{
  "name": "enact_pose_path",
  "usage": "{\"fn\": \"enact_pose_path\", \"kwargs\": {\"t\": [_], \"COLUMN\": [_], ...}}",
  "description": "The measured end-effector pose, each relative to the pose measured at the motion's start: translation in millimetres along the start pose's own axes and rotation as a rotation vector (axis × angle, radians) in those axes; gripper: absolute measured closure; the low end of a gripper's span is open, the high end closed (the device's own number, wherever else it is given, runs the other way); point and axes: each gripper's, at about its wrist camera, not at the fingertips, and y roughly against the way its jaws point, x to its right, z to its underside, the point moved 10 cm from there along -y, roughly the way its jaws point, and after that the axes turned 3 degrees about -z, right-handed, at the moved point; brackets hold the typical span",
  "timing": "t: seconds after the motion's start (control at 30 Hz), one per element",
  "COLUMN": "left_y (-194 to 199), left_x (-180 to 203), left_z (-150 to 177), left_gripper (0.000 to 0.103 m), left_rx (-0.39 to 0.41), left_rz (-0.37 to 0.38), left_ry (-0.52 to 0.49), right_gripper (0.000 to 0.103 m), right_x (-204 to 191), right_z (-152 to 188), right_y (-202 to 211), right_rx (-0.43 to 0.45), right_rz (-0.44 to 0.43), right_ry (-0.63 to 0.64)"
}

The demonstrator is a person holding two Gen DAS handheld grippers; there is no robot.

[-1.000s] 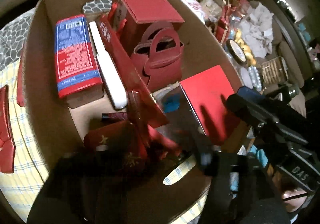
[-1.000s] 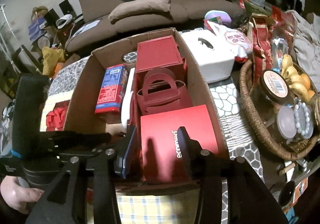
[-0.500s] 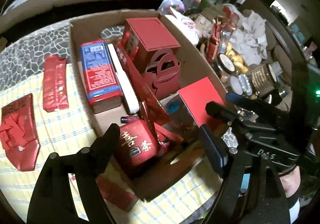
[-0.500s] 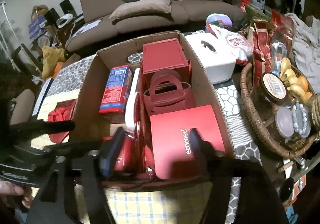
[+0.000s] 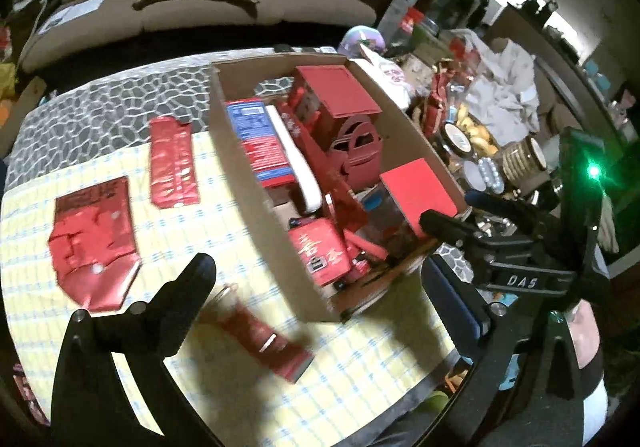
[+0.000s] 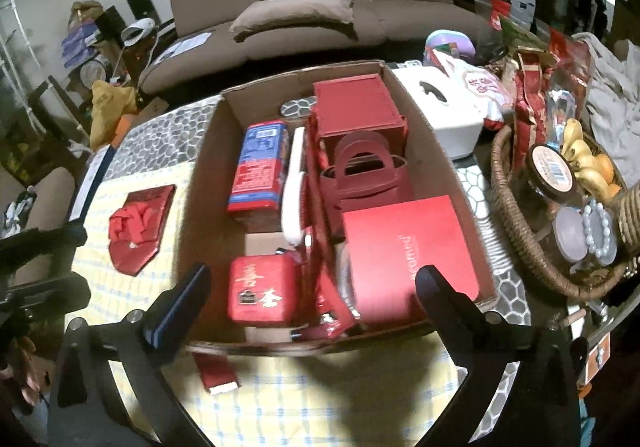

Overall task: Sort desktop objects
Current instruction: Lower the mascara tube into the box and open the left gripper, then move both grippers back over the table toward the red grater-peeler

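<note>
Both claws spread wide and still opening, nothing between their jaws: the left claw (image 5: 316,283) hangs over a red packet (image 5: 264,339) lying loose on the yellow-checked worktop (image 5: 224,231), the right claw (image 6: 312,295) over the near end of the cardboard box (image 6: 200,183). Inside, a red tin with gold characters (image 6: 262,293) and a flat red box (image 6: 408,247) sit packed beside earlier items, apparently gathered there for sorting. Two more red packets (image 5: 96,235) lie on the worktop left of the box.
</note>
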Motion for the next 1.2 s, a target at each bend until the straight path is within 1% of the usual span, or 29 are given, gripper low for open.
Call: {"fn": "enact_pose_path", "kwargs": {"t": [0.17, 0.33, 0.4, 0.67, 0.77, 1.0, 1.2], "left_y": [18, 28, 33, 53, 56, 59, 56], "left_x": [-33, -79, -95, -163, -182, -202, -202], "left_z": [24, 61, 75, 119, 133, 159, 173], "left_gripper": [0.000, 0.000, 0.000, 0.000, 0.000, 0.000, 0.000], "left_rx": [0.004, -0.012, -0.014, 0.003, 0.005, 0.007, 0.003], "left_rz": [-0.046, -0.124, -0.140, -0.171, -0.167, -0.175, -0.167], "left_ry": [0.018, 0.042, 0.057, 0.183, 0.224, 0.261, 0.280], "right_gripper": [0.000, 0.000, 0.000, 0.000, 0.000, 0.000, 0.000], "right_x": [-28, -59, -75, -124, -138, -162, -173], "right_z": [5, 14, 19, 34, 42, 59, 81], "right_y": [8, 8, 8, 1, -1, 1, 0], "right_rx": [0.001, -0.003, -0.007, -0.013, -0.006, 0.013, 0.004], "right_rz": [-0.012, -0.037, -0.052, -0.080, -0.094, -0.113, -0.117], "right_ry": [0.028, 0.061, 0.076, 0.133, 0.140, 0.175, 0.187]}}
